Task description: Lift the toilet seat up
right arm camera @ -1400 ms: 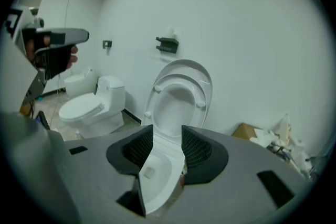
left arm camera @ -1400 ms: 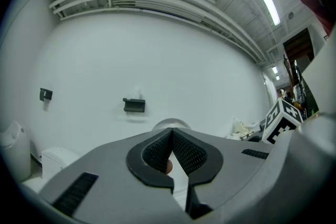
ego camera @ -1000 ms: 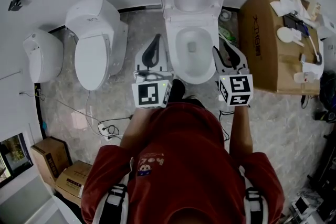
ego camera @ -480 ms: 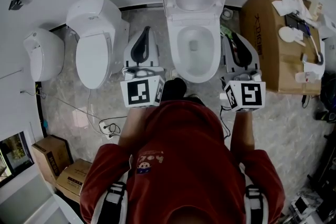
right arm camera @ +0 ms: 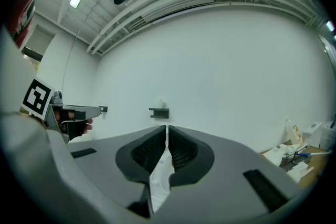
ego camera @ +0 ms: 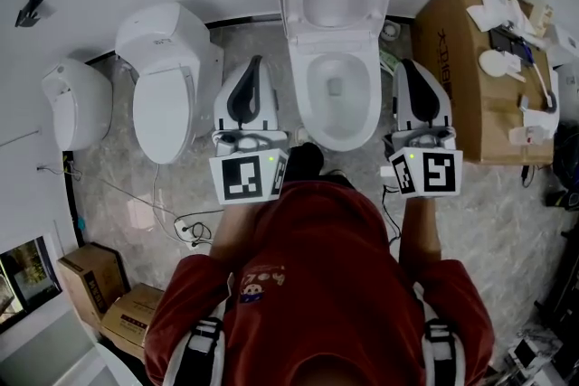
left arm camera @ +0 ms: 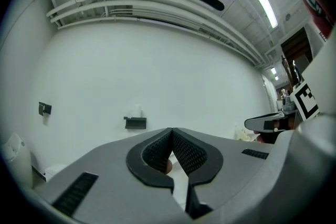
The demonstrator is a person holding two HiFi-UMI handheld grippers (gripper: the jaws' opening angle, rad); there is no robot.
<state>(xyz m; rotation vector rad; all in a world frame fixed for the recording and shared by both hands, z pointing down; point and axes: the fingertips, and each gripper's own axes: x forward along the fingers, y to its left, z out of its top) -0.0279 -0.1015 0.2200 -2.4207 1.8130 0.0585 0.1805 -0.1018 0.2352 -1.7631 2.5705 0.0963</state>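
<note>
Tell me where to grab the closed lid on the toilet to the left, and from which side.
Take the closed lid by its rounded front lip, the end away from the tank, coming in low from the front. Its hinge seems to sit at the back by that tank, so the front end is probably the free one that swings up.

At lower centre we see the right gripper (right arm camera: 166, 131), its jaws just closing to a sliver, nothing between them. Beyond, a dark bracket (right arm camera: 159, 112) sits on the white wall (right arm camera: 226, 71); the left gripper (right arm camera: 94, 109) shows at middle left.
</note>
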